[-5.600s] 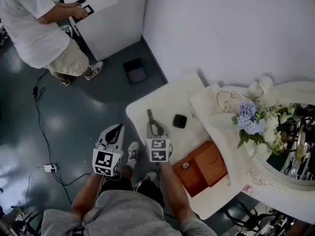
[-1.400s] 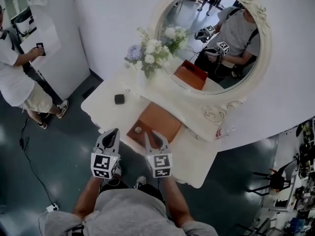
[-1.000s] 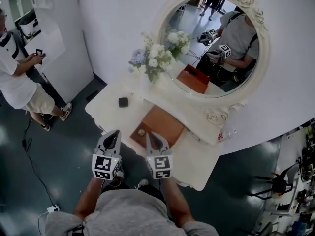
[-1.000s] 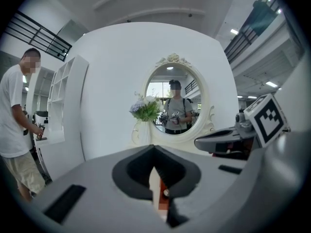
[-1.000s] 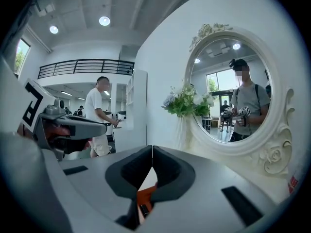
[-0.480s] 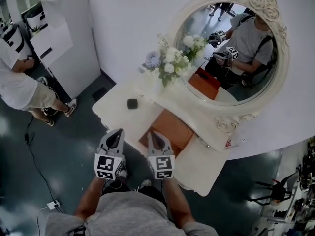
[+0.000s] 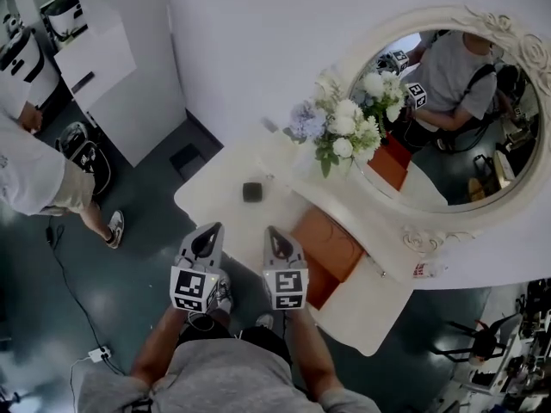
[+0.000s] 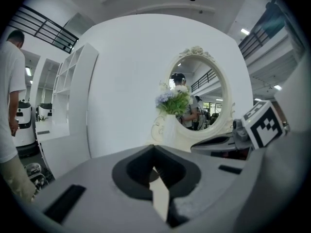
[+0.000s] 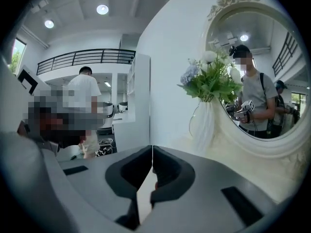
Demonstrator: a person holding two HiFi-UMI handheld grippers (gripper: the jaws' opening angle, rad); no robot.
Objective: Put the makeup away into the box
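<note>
The dressing table (image 7: 217, 208) had slid rightward in your head view since a moment before. Your left gripper (image 7: 209, 232) and right gripper (image 7: 274, 233) were clenched, empty. The box (image 7: 334, 246) lay at the right gripper's three o'clock; the makeup compact (image 7: 252, 191) sat beyond, at eleven o'clock, outside it.

Left tongs (image 7: 209, 233) shut, right tongs (image 7: 274, 235) shut, held side by side
</note>
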